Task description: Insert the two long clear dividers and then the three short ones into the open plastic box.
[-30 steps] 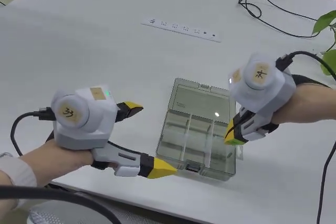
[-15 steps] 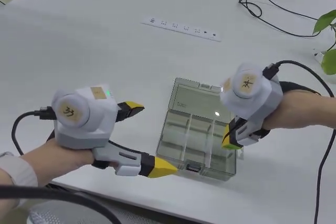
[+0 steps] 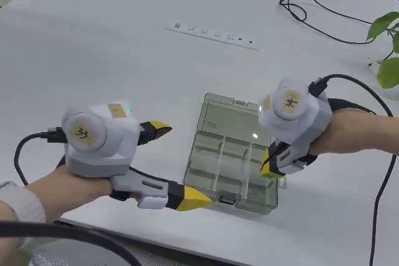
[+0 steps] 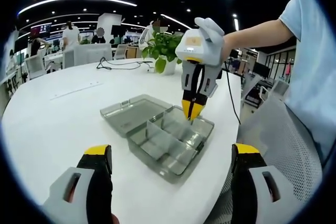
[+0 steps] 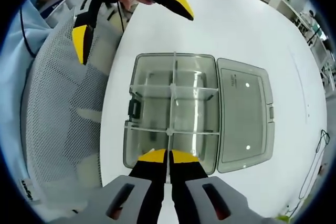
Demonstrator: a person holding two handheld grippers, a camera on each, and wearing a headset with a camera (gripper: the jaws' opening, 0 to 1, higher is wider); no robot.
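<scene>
Two handheld grippers hovered over a white table (image 3: 93, 42). The open plastic box (image 3: 249, 202) sat near the table's front edge, clear dividers (image 5: 170, 93) standing inside. The left gripper (image 3: 177, 163) was beside the box's front left corner, jaws wide apart. The right gripper (image 3: 269, 163) was over its right end, jaws closed together at one divider's end; whether they pinched it was unclear.

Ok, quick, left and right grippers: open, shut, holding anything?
Left gripper: open, empty.
Right gripper: shut, tips at a clear divider in the plastic box; whether it pinches the divider cannot be told.
</scene>
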